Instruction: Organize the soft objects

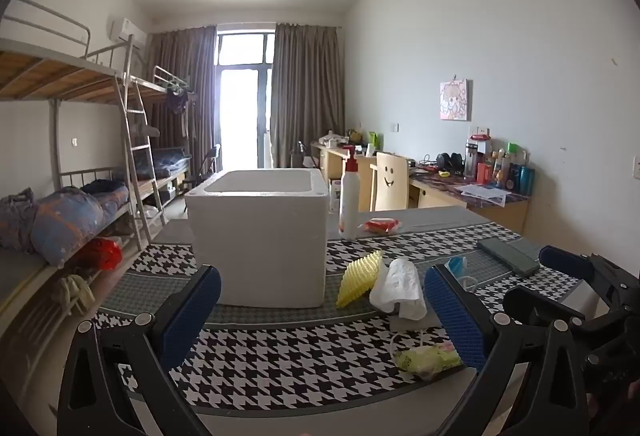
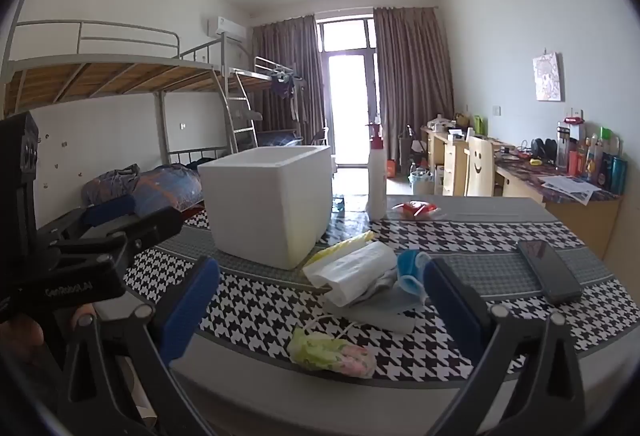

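A white foam box (image 1: pixel 260 236) (image 2: pixel 268 203) stands open on the houndstooth table (image 1: pixel 280 360) (image 2: pixel 480 348). Right of it lie a yellow foam net (image 1: pixel 358 278) (image 2: pixel 340 250), a white plastic bag (image 1: pixel 400 288) (image 2: pixel 352 274), a blue face mask (image 1: pixel 456 264) (image 2: pixel 410 272), a grey cloth (image 2: pixel 390 310) and a yellow-green floral mask (image 1: pixel 428 358) (image 2: pixel 332 352) near the front edge. My left gripper (image 1: pixel 322 310) is open and empty, in front of the box. My right gripper (image 2: pixel 320 302) is open and empty, above the floral mask.
A white pump bottle (image 1: pixel 350 195) (image 2: pixel 376 179) and a red packet (image 1: pixel 380 225) (image 2: pixel 416 209) stand behind the soft things. A dark phone (image 1: pixel 508 256) (image 2: pixel 548 276) lies at the right. Bunk beds (image 1: pixel 80 195) stand to the left, desks (image 1: pixel 480 191) to the right.
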{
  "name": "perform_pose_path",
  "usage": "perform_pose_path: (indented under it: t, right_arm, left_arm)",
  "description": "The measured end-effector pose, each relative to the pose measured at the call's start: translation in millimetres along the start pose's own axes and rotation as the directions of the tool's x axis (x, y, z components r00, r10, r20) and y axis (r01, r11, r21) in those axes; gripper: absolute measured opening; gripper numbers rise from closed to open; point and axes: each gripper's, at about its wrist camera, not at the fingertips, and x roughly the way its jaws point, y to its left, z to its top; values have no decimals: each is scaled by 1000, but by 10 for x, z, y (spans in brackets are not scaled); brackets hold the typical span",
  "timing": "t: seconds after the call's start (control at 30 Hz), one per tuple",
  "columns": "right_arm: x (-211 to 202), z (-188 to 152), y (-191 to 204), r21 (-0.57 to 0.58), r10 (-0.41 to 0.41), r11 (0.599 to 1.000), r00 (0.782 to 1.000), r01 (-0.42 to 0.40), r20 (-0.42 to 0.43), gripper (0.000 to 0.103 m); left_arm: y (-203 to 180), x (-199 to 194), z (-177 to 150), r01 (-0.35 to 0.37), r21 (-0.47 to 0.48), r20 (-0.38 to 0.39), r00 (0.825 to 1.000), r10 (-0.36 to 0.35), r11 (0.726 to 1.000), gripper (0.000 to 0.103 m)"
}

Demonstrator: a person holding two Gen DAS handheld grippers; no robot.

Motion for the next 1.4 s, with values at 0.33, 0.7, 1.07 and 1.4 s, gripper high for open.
perform_pose_path:
  t: [0.33,0.7,1.07,1.4]
  right_arm:
    - [2,-3,-5,-1,0,1000,1000,0,-3,103]
    - [-1,1,-4,-5,-2,1000,1000,2,-4,103]
    - [6,-5,-16,-6,0,1000,1000,0,-2,103]
    - [-4,-5,6,-14,2,1000,1000,-2,-2,103]
  left_arm:
    - [24,64,10,1,-3,-11,1000,-1,1000,102]
    - [32,34,-8,8,5,-16,1000,-8,1000,102]
    - [56,30,7,9,-9,-21,1000,-9,1000,102]
    - [48,31,23,7,-12,-24,1000,-7,1000,102]
